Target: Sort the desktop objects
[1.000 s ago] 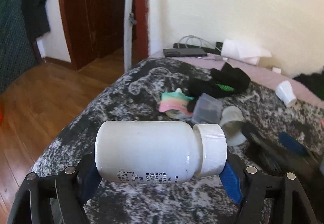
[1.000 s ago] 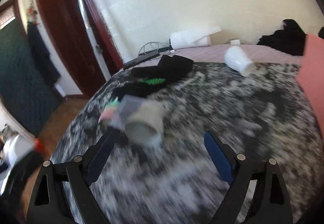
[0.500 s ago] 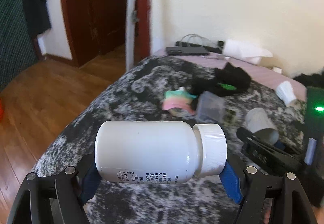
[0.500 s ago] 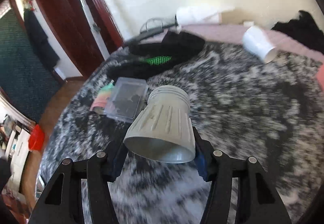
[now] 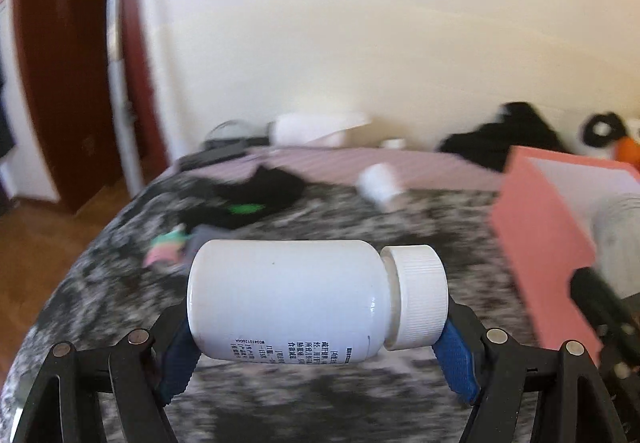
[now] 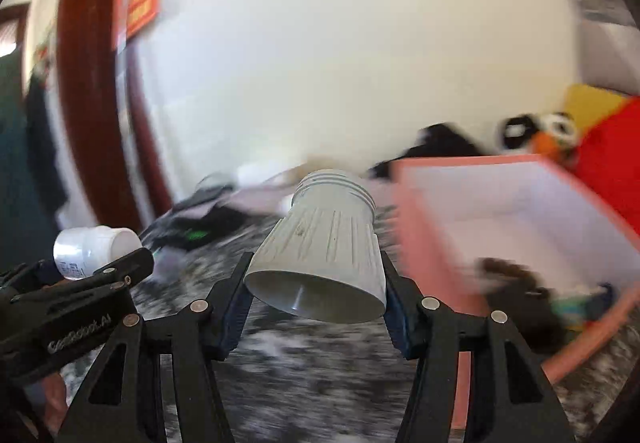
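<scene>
The grey cup (image 6: 320, 247), loose on the bed a second ago, is now clamped in the right hand-held gripper (image 6: 316, 303) at frame centre, and the white bottle (image 5: 316, 299) is held by the left hand-held gripper (image 5: 320, 327), both now facing the pink box (image 6: 520, 227) at right for sorting.

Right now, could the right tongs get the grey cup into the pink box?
Probably yes. The right tongs are shut on the grey cup, and the pink box sits open-topped just to their right. Nothing stands between them; the left tongs with the white bottle are off to the other side.
</scene>
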A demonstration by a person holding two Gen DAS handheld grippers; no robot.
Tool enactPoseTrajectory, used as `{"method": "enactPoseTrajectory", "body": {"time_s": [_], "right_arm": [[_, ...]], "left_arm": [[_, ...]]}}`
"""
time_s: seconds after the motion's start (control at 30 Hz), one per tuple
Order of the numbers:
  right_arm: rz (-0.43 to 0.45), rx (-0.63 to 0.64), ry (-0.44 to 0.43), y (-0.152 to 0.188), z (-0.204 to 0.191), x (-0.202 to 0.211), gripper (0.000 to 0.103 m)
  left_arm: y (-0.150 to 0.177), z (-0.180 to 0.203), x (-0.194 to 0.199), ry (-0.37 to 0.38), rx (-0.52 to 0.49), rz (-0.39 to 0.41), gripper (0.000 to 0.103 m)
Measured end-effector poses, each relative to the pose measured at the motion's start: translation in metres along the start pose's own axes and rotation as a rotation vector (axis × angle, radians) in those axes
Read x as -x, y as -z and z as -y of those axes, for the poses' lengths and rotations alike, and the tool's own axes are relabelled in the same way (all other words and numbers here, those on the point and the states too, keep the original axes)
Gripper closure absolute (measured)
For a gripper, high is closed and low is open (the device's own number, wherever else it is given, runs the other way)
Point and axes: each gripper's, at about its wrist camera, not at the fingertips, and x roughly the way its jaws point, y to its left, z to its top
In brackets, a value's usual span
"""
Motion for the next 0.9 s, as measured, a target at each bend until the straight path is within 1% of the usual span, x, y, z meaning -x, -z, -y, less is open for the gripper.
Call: {"method": "enactPoseTrajectory", "body": {"time_s": [0.07,0.13,0.2,0.3,0.37,0.5,0.63,0.77,0.9], "right_arm": [[0.014,-0.045,0.046,-0.007,0.024,0.011,0.042],[0.052,-0.059,0.093,-0.017,0.043,0.025,0.042],[0.095,-0.041,0.147,-0.024,0.055,0.038,0.042],[0.145,-0.032,0.231,-0.032,0.080,0.058,0.042],[0.161,-0.040,0.266,-0.036,0.096,0.068,0.042],[0.171,-0.068,0.325,-0.036,0.132,0.077,0.042],[0.152,-0.087,0.356,-0.029,0.163,0.077,0.042],[0.117,-0.076,0.362,-0.020,0.190,0.067,0.042],[0.060,-0.077,0.327,-0.009,0.213,0.048,0.042]], "left_arm": [[-0.001,0.023,0.004,0.033,-0.025,0.020,0.021],[-0.004,0.047,0.008,0.081,-0.037,0.037,0.021],[-0.007,0.070,0.012,0.126,-0.039,0.051,0.021],[-0.010,0.098,0.017,0.165,-0.042,0.070,0.021],[-0.011,0.114,0.018,0.196,-0.037,0.070,0.021],[-0.010,0.149,0.011,0.252,-0.034,0.044,0.021],[-0.004,0.182,0.000,0.291,-0.051,0.016,0.021],[0.009,0.212,-0.015,0.308,-0.107,-0.024,0.021],[0.023,0.236,-0.023,0.275,-0.191,-0.020,0.021]]}}
